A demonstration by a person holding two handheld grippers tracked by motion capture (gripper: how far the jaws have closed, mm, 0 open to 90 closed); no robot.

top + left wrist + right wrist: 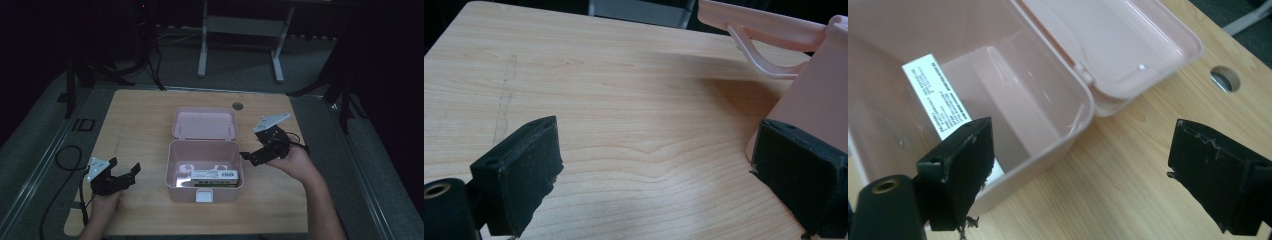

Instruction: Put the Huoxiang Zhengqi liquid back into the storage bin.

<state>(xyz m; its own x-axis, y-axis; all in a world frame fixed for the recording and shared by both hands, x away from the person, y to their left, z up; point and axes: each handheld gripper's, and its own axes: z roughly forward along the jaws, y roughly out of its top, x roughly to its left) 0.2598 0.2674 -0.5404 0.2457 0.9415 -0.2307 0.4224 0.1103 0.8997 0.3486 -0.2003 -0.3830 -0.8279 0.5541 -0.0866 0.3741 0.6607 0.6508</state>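
Pink plastic box (204, 172) sits mid-table (140, 115), lid (204, 123) flipped open and lying flat behind it on the far side, hinged at the back edge. Rounded corners, smooth glossy walls, white latch tab (203, 195) on the front face. Inside, against the front wall, a white label (213, 174) w/ black print; too small and blurred to read, even in the right gripper view where it runs as a strip (937, 95) down the inner wall. Curved pink handle (760, 55) shows under the lid in the left gripper view.

Table is pale wood-grain laminate, w/ a round cable hole (237, 106) near the far edge, just beyond the lid.

Left gripper (122, 171) rests on the table left of the box, well apart from it in the high view; jaws spread wide, nothing between them but bare wood. Its pads (521, 175) are black, rough, foam-like, edges a bit frayed.

Right gripper (253, 154) is held at the box's right rim, jaws also wide apart, gripping nothing. One pad (959, 167) hangs over the box's corner, the other over the table outside. Grey three-cornered plate on top of each. Black cable (65, 165) loops off the left side of the table.

Room around is dark; a grey desk frame (240, 30) stands beyond.
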